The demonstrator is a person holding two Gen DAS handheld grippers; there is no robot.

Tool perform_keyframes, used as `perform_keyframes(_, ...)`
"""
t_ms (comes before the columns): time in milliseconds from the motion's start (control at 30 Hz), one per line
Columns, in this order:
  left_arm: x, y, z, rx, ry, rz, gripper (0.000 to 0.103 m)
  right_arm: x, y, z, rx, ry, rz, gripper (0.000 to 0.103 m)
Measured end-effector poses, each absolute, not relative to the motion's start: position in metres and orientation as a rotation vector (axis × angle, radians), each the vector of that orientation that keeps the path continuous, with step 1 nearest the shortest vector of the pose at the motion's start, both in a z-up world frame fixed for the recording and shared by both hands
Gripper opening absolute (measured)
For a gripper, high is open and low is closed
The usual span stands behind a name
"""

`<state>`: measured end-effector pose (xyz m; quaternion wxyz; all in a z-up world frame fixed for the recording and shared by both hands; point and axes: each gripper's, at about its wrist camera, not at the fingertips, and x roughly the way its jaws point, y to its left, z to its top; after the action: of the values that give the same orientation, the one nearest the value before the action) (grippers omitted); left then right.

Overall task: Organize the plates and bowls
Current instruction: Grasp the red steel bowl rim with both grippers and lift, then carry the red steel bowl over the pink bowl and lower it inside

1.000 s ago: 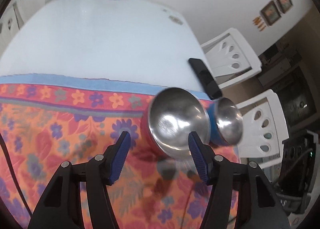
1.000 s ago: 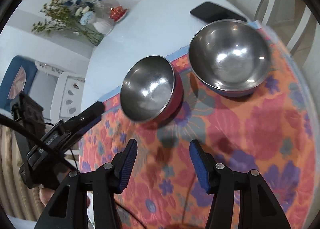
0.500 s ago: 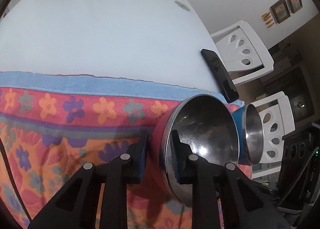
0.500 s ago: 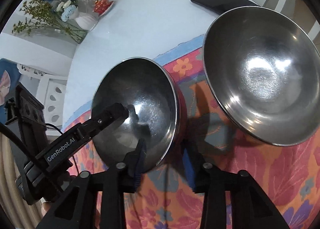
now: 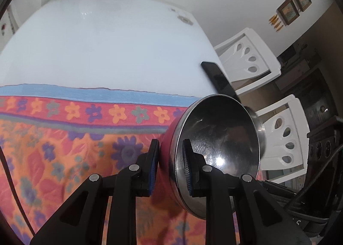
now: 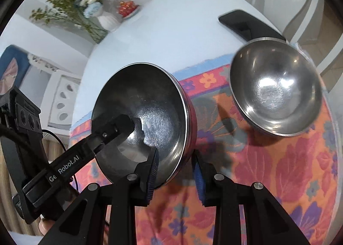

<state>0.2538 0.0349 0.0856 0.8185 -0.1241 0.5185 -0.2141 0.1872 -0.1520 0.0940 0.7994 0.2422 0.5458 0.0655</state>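
Observation:
A steel bowl with a red outside (image 5: 216, 138) (image 6: 150, 112) is tilted up off the flowered cloth (image 5: 64, 142). My left gripper (image 5: 170, 165) is shut on its rim, one finger inside and one outside. My right gripper (image 6: 174, 168) straddles the same bowl's near rim, left finger inside, right finger outside with a small gap. A second steel bowl with a blue outside (image 6: 276, 90) stands on the cloth to the right; in the left wrist view only its rim (image 5: 260, 129) shows behind the red bowl.
A black phone (image 6: 246, 24) (image 5: 218, 80) lies on the white table (image 5: 107, 41) beyond the cloth. A white vase of flowers (image 6: 107, 20) and a red dish (image 6: 127, 7) stand at the far end. White chairs (image 5: 285, 133) stand at the table's right side.
My left gripper closed on the red bowl's rim and tilted and raised it. My right gripper moved in to straddle the same rim and narrowed. The blue bowl stayed put.

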Motion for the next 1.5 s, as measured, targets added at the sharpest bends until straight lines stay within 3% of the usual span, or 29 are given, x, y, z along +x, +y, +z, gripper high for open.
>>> perform_keyframes(433, 0.126, 0.056, 0.188, -0.252, 0.945, -0.406, 0.019, 0.089, -0.125, 0.188, 0.426, 1.093, 0.267, 0.030)
perform_keyframes(733, 0.048, 0.059, 0.210, -0.264, 0.913, -0.506, 0.019, 0.004, -0.129, 0.219, 0.400, 1.061, 0.212, 0.030)
perform_keyframes(1133, -0.045, 0.051, 0.157, -0.183, 1.025, -0.572, 0.019, -0.093, -0.125, 0.146, 0.478, 1.226, 0.107, 0.030)
perform_keyframes(1500, -0.062, 0.041, 0.110, -0.130, 1.104, -0.549, 0.019, -0.115, -0.126, 0.098, 0.448, 1.274, 0.046, 0.030)
